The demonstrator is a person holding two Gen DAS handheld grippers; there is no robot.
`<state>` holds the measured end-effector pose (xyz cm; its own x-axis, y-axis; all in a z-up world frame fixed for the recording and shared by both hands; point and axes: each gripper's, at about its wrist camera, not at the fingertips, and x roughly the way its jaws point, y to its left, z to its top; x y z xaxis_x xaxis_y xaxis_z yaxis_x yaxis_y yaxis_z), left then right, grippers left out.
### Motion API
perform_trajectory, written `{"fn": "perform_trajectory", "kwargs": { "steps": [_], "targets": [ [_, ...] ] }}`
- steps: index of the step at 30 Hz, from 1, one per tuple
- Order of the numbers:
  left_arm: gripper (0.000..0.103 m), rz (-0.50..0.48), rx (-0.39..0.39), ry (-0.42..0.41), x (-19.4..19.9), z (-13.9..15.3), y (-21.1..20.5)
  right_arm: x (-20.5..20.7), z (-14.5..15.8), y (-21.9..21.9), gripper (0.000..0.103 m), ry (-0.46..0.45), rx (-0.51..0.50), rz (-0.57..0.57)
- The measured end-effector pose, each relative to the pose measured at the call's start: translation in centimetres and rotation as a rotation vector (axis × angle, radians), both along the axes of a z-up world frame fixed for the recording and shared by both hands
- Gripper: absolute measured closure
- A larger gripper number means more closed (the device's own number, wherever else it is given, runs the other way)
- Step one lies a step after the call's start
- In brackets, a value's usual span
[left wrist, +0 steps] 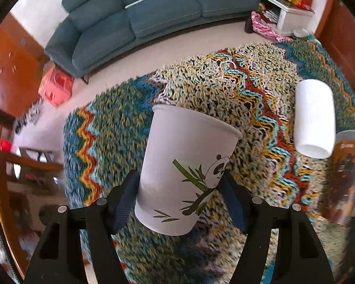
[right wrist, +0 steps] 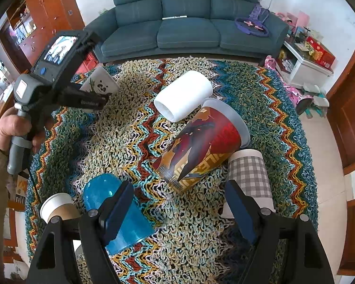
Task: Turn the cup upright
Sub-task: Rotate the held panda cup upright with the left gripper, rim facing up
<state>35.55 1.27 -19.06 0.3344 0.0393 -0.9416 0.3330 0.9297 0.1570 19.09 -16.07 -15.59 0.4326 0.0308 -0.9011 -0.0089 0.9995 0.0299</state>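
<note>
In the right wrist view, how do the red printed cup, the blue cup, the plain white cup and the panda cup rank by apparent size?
1. Red printed cup, largest.
2. Blue cup and plain white cup: similar; the blue one lies nearer and is partly hidden, so I do not rank them.
3. Panda cup, smallest, but farthest away and partly covered by the left gripper.

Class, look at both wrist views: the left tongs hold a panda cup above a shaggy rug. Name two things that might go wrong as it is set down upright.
1. The panda cup is thin paper; the left tongs squeezing its sides may crush it.
2. The rug is shaggy and uneven, so the cup's narrow base might tip once released, perhaps against the white cup lying nearby.
</note>
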Motion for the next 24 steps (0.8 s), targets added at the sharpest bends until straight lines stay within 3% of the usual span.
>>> {"fn": "perform_trajectory", "kwargs": {
  "steps": [15,24],
  "targets": [
    [0.031,0.124,-0.137,0.002,-10.0,7.1,-0.8,-4.6,3.4,-0.5,0.023,-0.041,0.027,-0.003],
    [0.031,0.159,-0.210,0.028,-18.2,9.0,-2.3,-8.7,5.2,-1.6,0.023,-0.066,0.042,-0.015]
  ]
}}
